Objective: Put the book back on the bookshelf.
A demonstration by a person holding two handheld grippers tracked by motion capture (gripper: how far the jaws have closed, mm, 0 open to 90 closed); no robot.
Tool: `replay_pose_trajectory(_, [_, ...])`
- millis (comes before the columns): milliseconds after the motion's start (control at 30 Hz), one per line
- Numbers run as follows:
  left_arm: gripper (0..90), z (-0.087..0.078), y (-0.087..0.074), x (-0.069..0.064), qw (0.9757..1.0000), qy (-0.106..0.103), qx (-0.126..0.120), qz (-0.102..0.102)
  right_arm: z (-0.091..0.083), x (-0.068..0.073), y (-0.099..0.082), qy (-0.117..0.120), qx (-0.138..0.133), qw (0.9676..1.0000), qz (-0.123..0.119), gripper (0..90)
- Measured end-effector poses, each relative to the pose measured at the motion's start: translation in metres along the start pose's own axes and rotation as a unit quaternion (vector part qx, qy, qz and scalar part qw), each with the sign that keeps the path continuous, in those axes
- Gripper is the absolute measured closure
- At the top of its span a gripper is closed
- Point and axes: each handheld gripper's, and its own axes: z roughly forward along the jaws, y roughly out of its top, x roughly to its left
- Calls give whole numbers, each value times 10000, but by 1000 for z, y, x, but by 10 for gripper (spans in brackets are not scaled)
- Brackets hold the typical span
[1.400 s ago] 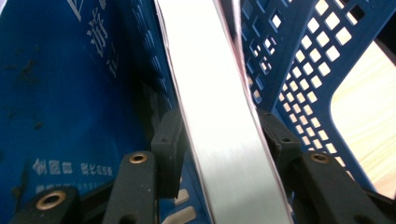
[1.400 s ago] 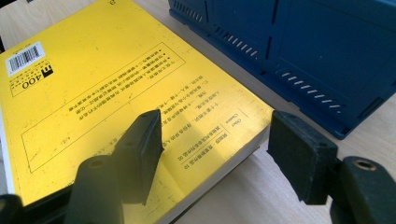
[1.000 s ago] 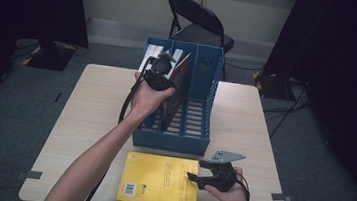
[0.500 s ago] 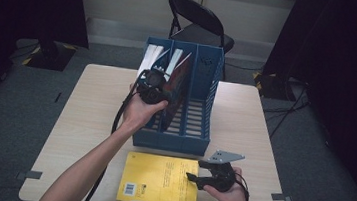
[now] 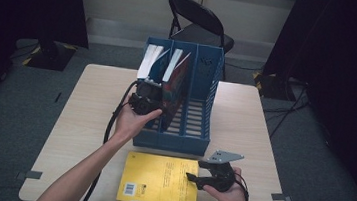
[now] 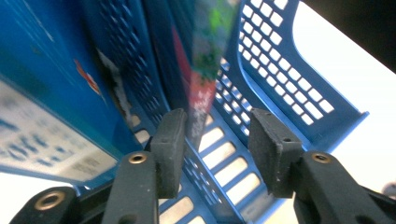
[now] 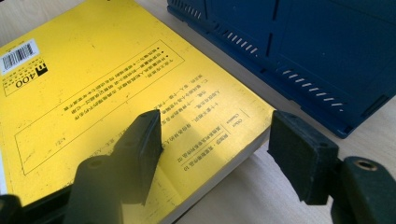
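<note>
Left gripper (image 5: 147, 103), jaws partly apart and just reopened slightly astride the upright dark book (image 6: 198, 88) in the blue file rack (image 5: 198, 133); right gripper (image 5: 208, 176), open, straddles the flat yellow book's (image 5: 160, 181) near corner.

The tabletop (image 5: 89, 116) is seen from above its near edge, looking forward and down, from some distance. The blue file rack (image 5: 186, 101) is viewed at very close range from the left tool (image 6: 215, 140), looking into its slotted compartments. The yellow book (image 7: 107, 88) near the tabletop's near edge is viewed closely from the right tool (image 7: 215, 140); the rack is shared by all three views.
</note>
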Motion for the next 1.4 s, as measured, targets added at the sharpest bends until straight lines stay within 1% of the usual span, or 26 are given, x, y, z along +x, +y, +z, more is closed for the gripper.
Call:
replay_pose_trajectory(33, [570,0,0,0,10000,0,0,0,0,0,0,-7,3,10000,-5,343])
replay_pose_trajectory(67, [590,-1,-4,1,9999,-148,23,-6,0,0,0,-11,1,10000,-8,343])
replay_pose_trajectory(167, [633,-1,-8,1,9998,-221,8,9,0,0,0,-3,1,10000,7,344])
replay_pose_trajectory(233, [642,-4,-14,-2,9996,-209,66,196,1,1,0,-20,12,10000,-6,342])
replay_pose_trajectory(300, [646,-5,-16,-4,9995,-240,51,208,1,1,0,-22,10,10000,-4,342])
replay_pose_trajectory(433, [646,-12,-27,-7,9988,-329,-2,363,1,0,0,-44,9,10000,4,336])
replay_pose_trajectory(467, [637,-14,-33,-9,9986,-388,-1,359,1,1,0,-59,21,10000,-5,334])
replay_pose_trajectory(500, [626,-14,-33,-9,9986,-388,-1,359,1,1,0,-59,21,10000,-5,334])
replay_pose_trajectory(567, [595,-17,-43,-12,9982,-368,-56,464,2,1,0,-64,25,10000,-8,333])
replay_pose_trajectory(600, [579,-17,-50,-14,9977,-455,-62,490,2,1,0,-70,24,10000,-14,333])
replay_pose_trajectory(633, [577,-17,-50,-14,9977,-455,-62,490,2,1,0,-70,24,10000,-14,333])
replay_pose_trajectory(667, [569,-19,-58,-15,9970,-567,-60,514,2,1,1,-76,26,10000,-22,331])
replay_pose_trajectory(700, [561,-19,-58,-15,9970,-567,-60,514,2,1,1,-76,26,10000,-22,331])
replay_pose_trajectory(733, [563,-19,-66,-16,9965,-634,-45,536,2,1,1,-90,30,10000,-13,330])
replay_pose_trajectory(767, [563,-19,-66,-16,9965,-634,-45,536,2,2,1,-97,37,9999,-8,329])
replay_pose_trajectory(867, [601,-20,-82,-18,9966,-571,-22,593,3,2,1,-108,52,9999,-24,329])
replay_pose_trajectory(900, [627,-20,-85,-17,9962,-605,16,629,3,3,1,-106,49,9999,-24,332])
replay_pose_trajectory(967, [639,-19,-90,-17,9963,-658,-33,552,3,3,1,-114,58,9999,-28,336])
replay_pose_trajectory(1000, [640,-16,-98,-16,9960,-673,89,582,3,3,1,-119,64,9999,-27,342])
replay_pose_trajectory(1033, [640,-16,-98,-16,9960,-673,89,582,3,3,2,-123,61,9999,-19,342])
replay_pose_trajectory(1067, [640,-12,-106,-15,9955,-792,156,506,3,3,2,-123,60,9999,-2,342])
replay_pose_trajectory(1100, [639,-11,-110,-15,9947,-846,226,538,3,3,2,-126,64,9999,2,345])
replay_pose_trajectory(1233, [612,-4,-120,-17,9937,-866,358,618,1,6,1,-107,84,9999,3,350])
replay_pose_trajectory(1333, [573,-3,-123,-18,9933,-928,248,644,-1,14,-1,-154,160,9997,-70,340])
replay_pose_trajectory(1367, [573,-4,-123,-19,9930,-934,274,665,-1,14,-1,-154,160,9997,-70,340])
replay_pose_trajectory(1400, [559,-3,-125,-20,9918,-958,311,788,-2,16,-3,-168,161,9997,-52,341])
